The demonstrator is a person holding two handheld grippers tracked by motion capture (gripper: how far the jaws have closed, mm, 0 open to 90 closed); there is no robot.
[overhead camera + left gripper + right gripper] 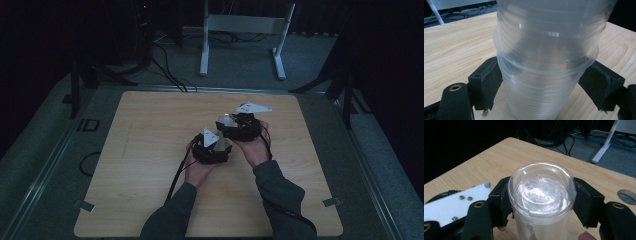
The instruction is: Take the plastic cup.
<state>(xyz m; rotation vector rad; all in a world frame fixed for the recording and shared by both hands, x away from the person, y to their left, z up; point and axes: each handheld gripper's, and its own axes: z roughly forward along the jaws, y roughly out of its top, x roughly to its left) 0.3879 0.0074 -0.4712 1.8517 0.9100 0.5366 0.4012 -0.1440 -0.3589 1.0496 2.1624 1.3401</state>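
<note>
In my left gripper (541, 85) the two black pads sit against the sides of a clear ribbed plastic cup (541, 90), clamped just below its rim; a second clear cup (549, 30) nests into the first one's mouth and rises beyond it, blurred; in the high view both hands hold the cups together above the middle of the wooden table (150, 130), my left hand (200, 170) nearer me, my right hand (255, 147) just beyond; my right gripper (541, 202) has its jaws pressed on either side of that second cup's upper wall, the embossed bottom (541, 187) facing the camera; past the table stands a white frame (245, 25) on the grey floor.
</note>
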